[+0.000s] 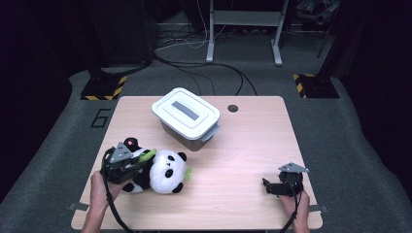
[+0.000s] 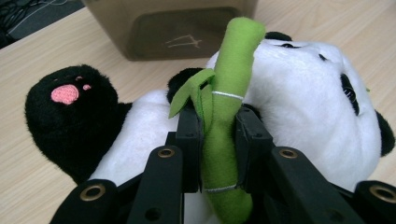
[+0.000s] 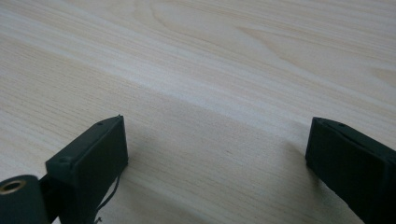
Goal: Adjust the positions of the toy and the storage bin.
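Plush and felt are what is being dealt with here: the panda toy (image 1: 163, 171) is lying on the wooden surface (image 1: 243, 145) near its front left corner, and the left claw (image 2: 219, 140) is clamped on the green bamboo stalk (image 2: 224, 116) sewn to the toy's front. The toy is judged light and soft, so nothing is likely to be crushed, but the stalk is a thin, floppy tab; the body can be expected to dangle and swing from it once lifted. A firmer hold would probably be had across a limb or the belly.

From the left claw view the grip itself is made plain, with the felt pinched between the pads (image 2: 189, 140) and the pink paw patch (image 2: 65, 93) close by. From the high view the layout is given instead: the lidded white box (image 1: 187, 116) stands just behind the toy, towards the middle of the surface, and the right claw (image 1: 266, 185) is resting near the front right corner. Its jaws are seen spread apart over bare wood in the right claw view.
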Available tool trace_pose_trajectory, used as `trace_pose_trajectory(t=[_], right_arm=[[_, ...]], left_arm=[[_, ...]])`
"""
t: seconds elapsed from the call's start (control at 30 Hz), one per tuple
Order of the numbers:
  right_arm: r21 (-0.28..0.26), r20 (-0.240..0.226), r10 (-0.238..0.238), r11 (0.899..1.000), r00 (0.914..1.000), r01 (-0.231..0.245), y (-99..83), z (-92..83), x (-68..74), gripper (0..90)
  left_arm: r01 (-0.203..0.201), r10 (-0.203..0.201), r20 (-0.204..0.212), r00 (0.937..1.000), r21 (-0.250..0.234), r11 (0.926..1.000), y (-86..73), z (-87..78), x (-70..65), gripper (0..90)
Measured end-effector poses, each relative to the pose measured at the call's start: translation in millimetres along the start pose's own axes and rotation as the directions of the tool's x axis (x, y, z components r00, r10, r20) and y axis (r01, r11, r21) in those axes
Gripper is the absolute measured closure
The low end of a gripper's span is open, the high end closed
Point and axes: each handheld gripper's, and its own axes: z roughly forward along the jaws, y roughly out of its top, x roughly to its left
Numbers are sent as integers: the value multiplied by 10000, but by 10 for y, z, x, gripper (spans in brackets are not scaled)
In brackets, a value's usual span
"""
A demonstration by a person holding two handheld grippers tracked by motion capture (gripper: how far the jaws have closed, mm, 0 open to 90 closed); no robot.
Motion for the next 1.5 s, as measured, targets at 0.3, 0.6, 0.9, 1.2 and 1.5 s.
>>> trace_pose_trajectory(t=[0.3,0.6,0.9,1.2,1.5], right_arm=[[-1,0,8,10000,10000,-8,0,0,0,50],[-7,15,23,10000,10000,-22,0,0,0,51],[-9,-2,7,10000,10000,-7,-1,0,-3,52],[14,16,-38,10000,10000,38,-2,-2,-6,53],[1,19,-56,10000,10000,56,-2,-1,-7,53]], left_arm=[[-173,174,-30,9998,193,9997,1,52,296,740],[-405,405,5,9992,335,9986,59,155,558,737],[469,-472,63,9989,306,9984,-108,382,665,693],[1594,-1600,-477,9860,-156,9871,-67,278,599,224],[1736,-1789,-934,9794,-624,9828,-114,-31,450,124]])
